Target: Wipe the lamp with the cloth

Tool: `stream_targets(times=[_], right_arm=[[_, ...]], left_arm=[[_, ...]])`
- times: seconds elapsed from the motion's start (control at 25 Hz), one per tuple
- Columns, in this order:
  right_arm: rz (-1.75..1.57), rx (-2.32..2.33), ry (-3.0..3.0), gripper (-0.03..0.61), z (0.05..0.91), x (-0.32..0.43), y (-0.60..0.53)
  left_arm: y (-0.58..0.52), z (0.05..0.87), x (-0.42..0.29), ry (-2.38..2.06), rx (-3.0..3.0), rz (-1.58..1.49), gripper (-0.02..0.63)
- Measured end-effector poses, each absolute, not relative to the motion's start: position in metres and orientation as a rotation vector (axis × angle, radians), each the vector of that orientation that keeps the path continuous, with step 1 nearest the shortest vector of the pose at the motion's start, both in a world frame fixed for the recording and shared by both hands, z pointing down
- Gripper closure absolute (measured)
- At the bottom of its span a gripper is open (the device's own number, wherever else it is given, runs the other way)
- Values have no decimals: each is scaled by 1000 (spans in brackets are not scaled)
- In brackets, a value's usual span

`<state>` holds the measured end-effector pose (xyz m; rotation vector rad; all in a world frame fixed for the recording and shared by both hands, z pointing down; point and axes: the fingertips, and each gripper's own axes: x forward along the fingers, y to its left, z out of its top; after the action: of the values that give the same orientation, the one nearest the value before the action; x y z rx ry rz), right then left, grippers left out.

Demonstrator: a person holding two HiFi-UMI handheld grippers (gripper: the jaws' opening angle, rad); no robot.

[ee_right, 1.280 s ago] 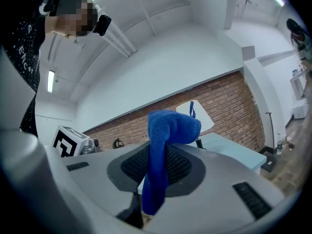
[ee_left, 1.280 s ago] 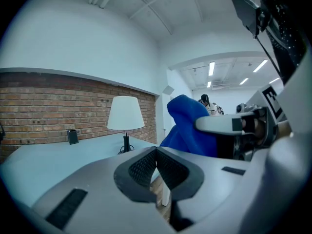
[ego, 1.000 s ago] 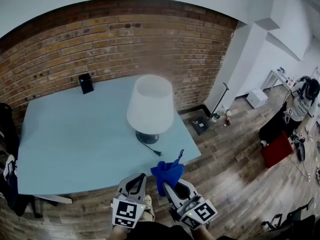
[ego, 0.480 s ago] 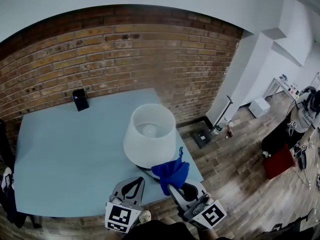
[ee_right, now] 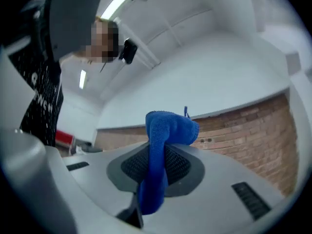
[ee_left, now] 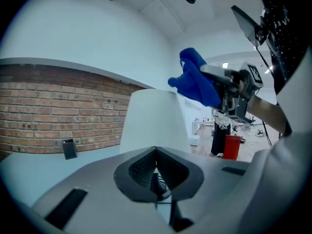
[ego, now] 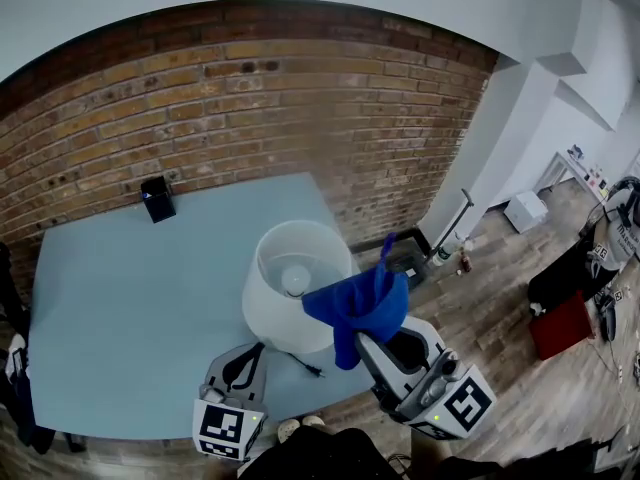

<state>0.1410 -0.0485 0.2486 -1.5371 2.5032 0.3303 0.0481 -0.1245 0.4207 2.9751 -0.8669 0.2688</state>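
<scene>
The right gripper (ego: 368,342), fingers clenched on a blue cloth (ego: 360,303), hangs near the white lamp's (ego: 280,298) rim over the counter (ego: 120,288); the left gripper's (ego: 250,360) fingers are pressed together, empty.

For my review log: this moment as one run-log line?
right claw: shut on cloth | cloth: blue, by lampshade rim, contact unclear | left claw: shut, empty

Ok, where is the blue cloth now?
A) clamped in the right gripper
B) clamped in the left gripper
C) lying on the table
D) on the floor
A: the right gripper has its jaws shut on the cloth, raised near the lamp.
</scene>
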Motion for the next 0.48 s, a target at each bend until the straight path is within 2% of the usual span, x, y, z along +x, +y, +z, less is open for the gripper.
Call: stream_targets(times=[0.12, 0.2, 0.48], right_arm=[[684, -1744, 2641, 512, 263, 151, -68], [807, -1747, 2734, 512, 275, 151, -75], [699, -1669, 2905, 512, 327, 155, -83]], left_arm=[[-137, 415, 45, -920, 2968, 272, 606], [-145, 414, 41, -964, 2949, 274, 606], [-159, 421, 36, -1054, 2898, 290, 606]])
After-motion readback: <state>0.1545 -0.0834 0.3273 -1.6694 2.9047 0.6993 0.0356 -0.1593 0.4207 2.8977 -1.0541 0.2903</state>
